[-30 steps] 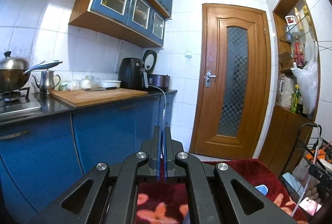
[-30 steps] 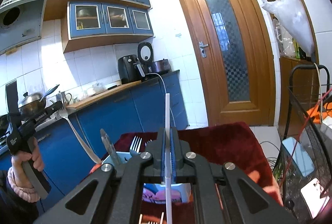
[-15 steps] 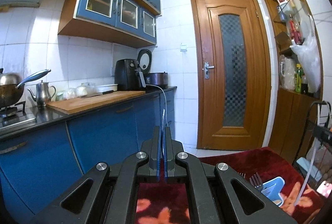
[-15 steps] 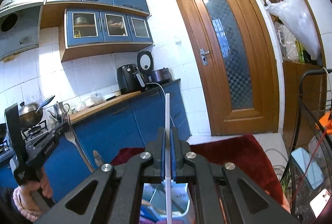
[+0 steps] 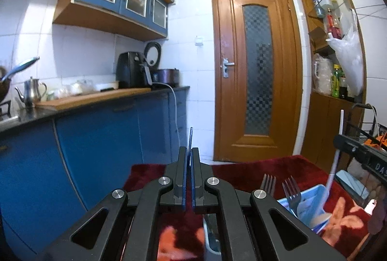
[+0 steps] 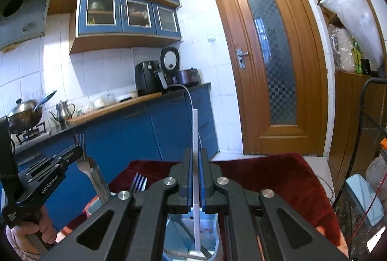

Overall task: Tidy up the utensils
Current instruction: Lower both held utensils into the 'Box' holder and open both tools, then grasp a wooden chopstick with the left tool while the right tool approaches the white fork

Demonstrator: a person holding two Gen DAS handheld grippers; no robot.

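Note:
My left gripper (image 5: 189, 152) is shut on a metal fork, seen edge-on as a thin blade (image 5: 191, 137); in the right wrist view it (image 6: 81, 153) holds that fork (image 6: 90, 169) upright with the tines up, handle end down by the holder. My right gripper (image 6: 195, 154) is shut on a white plastic utensil handle (image 6: 195, 140), its lower end inside the light blue utensil holder (image 6: 212, 244). From the left wrist view the holder (image 5: 312, 198) stands on the red cloth with two forks (image 5: 291, 191) in it, tines up, and the white utensil (image 5: 335, 164).
The red flowered cloth (image 6: 278, 178) covers the table. A blue kitchen counter (image 5: 101, 101) with a cutting board, kettle and air fryer runs along the left. A wooden door (image 5: 257, 70) is ahead. A wire cart (image 6: 362, 140) and a phone (image 6: 364, 198) are at the right.
The left gripper has swung right toward the holder, which now shows fully in its view. The right gripper has lowered the white utensil into the holder.

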